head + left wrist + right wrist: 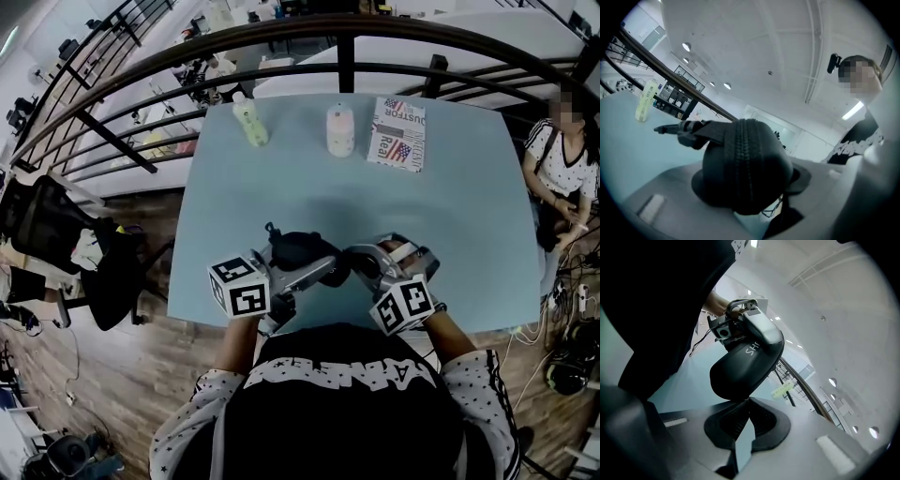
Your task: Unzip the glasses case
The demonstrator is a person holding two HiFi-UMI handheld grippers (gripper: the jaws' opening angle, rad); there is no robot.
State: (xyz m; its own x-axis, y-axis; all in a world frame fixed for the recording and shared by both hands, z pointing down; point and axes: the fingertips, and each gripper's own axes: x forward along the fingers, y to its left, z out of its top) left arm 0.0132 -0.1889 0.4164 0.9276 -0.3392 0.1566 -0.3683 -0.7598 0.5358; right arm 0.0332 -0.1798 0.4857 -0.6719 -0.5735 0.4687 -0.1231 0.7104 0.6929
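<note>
The black zipped glasses case [300, 251] is held off the light blue table [469, 234] near its front edge, between my two grippers. My left gripper [317, 268] is shut on the case [740, 159]. Its zipper seam runs straight up the middle in the left gripper view, and a black strap clip [675, 129] sticks out to the left. My right gripper [362, 262] comes in from the right. In the right gripper view its tips [746, 401] are pinched together at the case's [740, 371] lower edge on the small zipper pull, which hardly shows. The left gripper's grey finger [759, 329] lies over the case's far end.
At the table's far side stand a pale green bottle [250, 122], a white and pink bottle [340, 131] and a flag-printed box [397, 133]. A dark railing [347, 56] curves behind the table. A seated person [562, 159] is at the right, a black chair [56, 234] at the left.
</note>
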